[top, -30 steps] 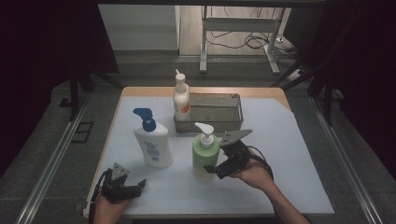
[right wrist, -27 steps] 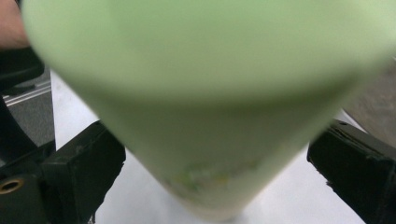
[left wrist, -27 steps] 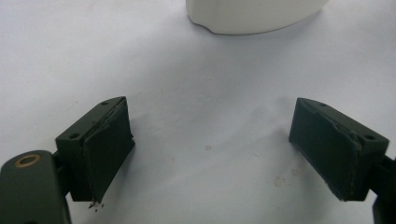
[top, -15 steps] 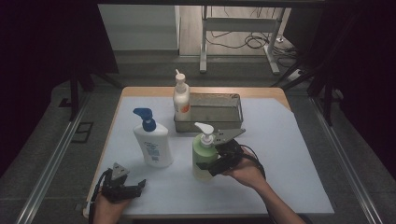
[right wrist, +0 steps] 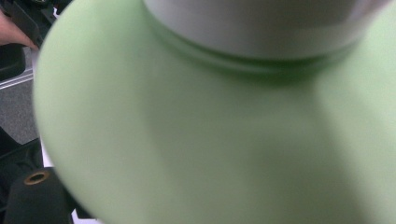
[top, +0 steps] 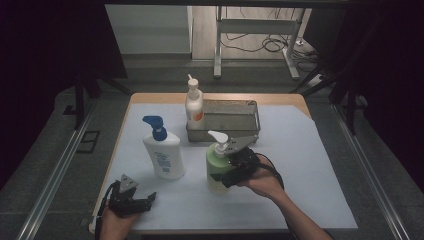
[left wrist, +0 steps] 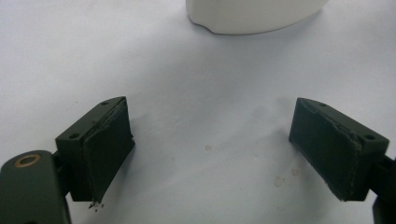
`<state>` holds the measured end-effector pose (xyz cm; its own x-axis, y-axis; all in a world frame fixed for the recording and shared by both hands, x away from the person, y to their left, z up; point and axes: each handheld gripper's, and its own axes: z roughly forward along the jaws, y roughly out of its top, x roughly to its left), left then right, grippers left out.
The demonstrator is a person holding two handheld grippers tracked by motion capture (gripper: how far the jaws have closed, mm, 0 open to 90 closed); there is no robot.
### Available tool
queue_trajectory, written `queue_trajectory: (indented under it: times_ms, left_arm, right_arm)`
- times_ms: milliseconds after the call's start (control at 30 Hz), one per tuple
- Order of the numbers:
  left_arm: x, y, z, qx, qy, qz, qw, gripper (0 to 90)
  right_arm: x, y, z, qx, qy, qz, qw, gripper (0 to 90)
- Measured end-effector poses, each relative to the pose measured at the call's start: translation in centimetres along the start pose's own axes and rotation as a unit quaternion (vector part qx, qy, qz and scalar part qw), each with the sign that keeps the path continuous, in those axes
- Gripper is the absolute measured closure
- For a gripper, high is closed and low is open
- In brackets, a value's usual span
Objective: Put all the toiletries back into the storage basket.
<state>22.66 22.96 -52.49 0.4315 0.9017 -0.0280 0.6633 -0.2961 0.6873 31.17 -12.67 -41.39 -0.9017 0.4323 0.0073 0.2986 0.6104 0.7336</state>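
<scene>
A white sheet [top: 310, 165] covered the table across the middle and lower part of the high view. On it, at centre, a metal tray [top: 250, 107] lay crosswise, with a white pump bottle with an orange label [top: 194, 105] standing at its left end, touching or just beside the wall. Lower left of the tray stood a white bottle with a blue pump [top: 162, 152], upright and apart from the rest.

The work in hand was the green pump bottle [top: 217, 165], upright just below the tray, at the centre of the frame. The right gripper [top: 235, 167] was pressed against the right side of the green pump bottle at about shoulder height; the right gripper view showed the green shoulder and white collar [right wrist: 261, 28] very close and blurred. The jaws seemed to straddle the bottle, but whether they had closed on it could not be told.

The left gripper [top: 131, 199] sat at the lower left of the high view, low over the sheet, its jaws spread wide and holding nothing; its own view showed bare sheet between them and the base of the white bottle at the top edge.

The step looked like taking hold of the green bottle. The next move would call for a firm squeeze on the body, below the collar, before any lift, keeping the bottle upright and clear of the tray wall.
</scene>
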Motion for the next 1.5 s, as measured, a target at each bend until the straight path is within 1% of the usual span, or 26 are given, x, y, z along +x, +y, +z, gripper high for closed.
queue_trajectory:
  times_ms: [167,567,733,900,1267,1500]
  left_arm:
    - [0.0,0.0,0.0,0.001,0.0,0.001,1.0,12.6]
    - [0.0,0.0,0.0,0.0,0.0,0.0,1.0,12.6]
    - [0.0,0.0,0.0,0.0,-0.001,-0.001,1.0,12.6]
    - [0.0,0.0,0.0,0.0,-0.001,-0.001,1.0,12.6]
    - [0.0,0.0,0.0,0.0,-0.001,-0.001,1.0,12.6]
    - [0.0,0.0,0.0,0.0,-0.001,-0.001,1.0,12.6]
  right_arm:
    - [-0.4,0.6,-0.5,-0.003,-0.004,0.012,0.9999,11.9]
    - [-1.8,3.0,-1.8,-0.01,-0.015,0.016,0.9997,11.8]
    - [-2.6,4.2,-2.2,-0.017,-0.02,0.018,0.9995,11.9]
    - [-3.5,5.1,-2.2,-0.017,-0.035,0.019,0.9991,11.9]
    - [-5.1,6.9,-2.6,-0.02,-0.058,0.027,0.9977,12.0]
    - [-6.1,8.1,-2.7,-0.024,-0.068,0.036,0.9967,12.0]
